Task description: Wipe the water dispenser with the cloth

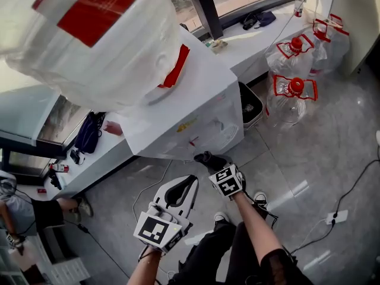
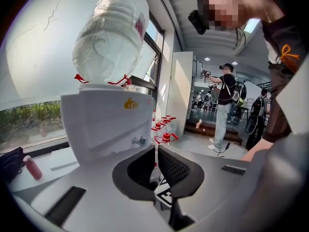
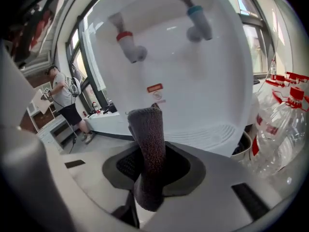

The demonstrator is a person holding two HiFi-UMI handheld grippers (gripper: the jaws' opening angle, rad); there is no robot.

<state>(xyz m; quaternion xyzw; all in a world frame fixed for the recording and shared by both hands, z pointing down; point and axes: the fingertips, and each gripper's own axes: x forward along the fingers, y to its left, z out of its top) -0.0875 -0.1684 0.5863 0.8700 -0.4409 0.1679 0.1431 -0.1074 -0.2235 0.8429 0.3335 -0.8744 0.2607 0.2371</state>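
Right gripper view: right gripper [image 3: 148, 164] clenched on grey cloth [image 3: 147, 139], cloth near water dispenser [image 3: 193, 81] front below taps, contact unclear. Left gripper [image 2: 156, 154] closed, empty. Wiping apparently barely begun; most surfaces left.

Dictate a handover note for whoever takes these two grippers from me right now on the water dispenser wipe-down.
The left gripper has its jaws together with nothing between them. It is held low in front of the water dispenser.
The right gripper is clamped on the cloth, which sticks up in front of the dispenser, below the red tap and blue tap.
Done: the cloth is in the jaws and up at the dispenser. No wiped patch shows, and it is unclear whether the cloth touches the dispenser.
Left: wipe the front, both taps and the drip tray.
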